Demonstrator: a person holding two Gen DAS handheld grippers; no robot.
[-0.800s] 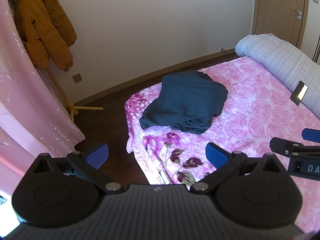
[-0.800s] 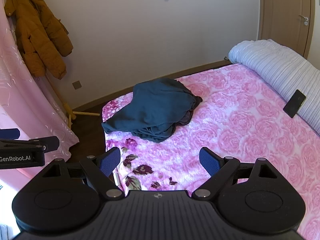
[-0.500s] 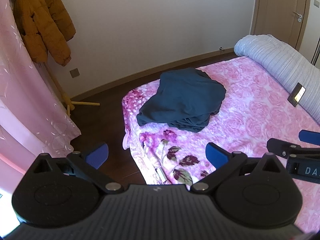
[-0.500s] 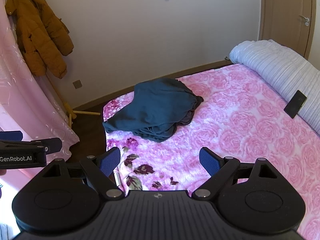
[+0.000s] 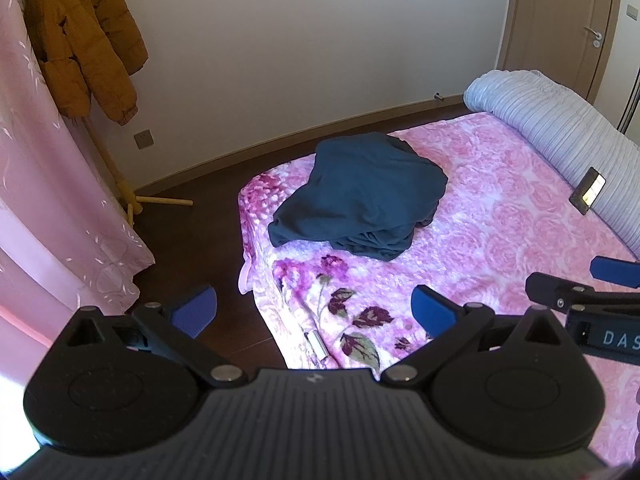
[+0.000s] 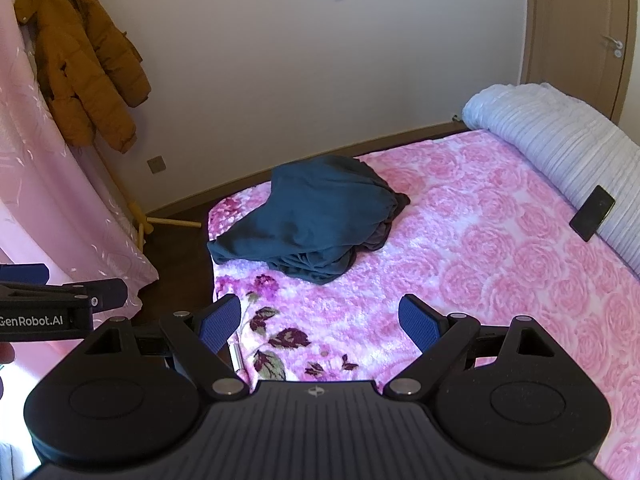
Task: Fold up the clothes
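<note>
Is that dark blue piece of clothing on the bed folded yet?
Not folded. The dark teal fabric garment lies in a rumpled heap with bunched layers at its near edge on the pink rose-patterned blanket.

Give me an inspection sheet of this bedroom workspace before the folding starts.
Surface: bed with pink rose blanket, floral border at the near corner.
Job's things: dark teal garment, crumpled in a heap near the bed's far corner, unfolded.
Clutter: phone leaning against the rolled grey quilt.
Grippers: left gripper and right gripper both open, empty, short of the garment.
Cables: nothing seen.
Surroundings: brown jacket on a wooden coat stand, pink curtain, closed door, wall sockets.
</note>
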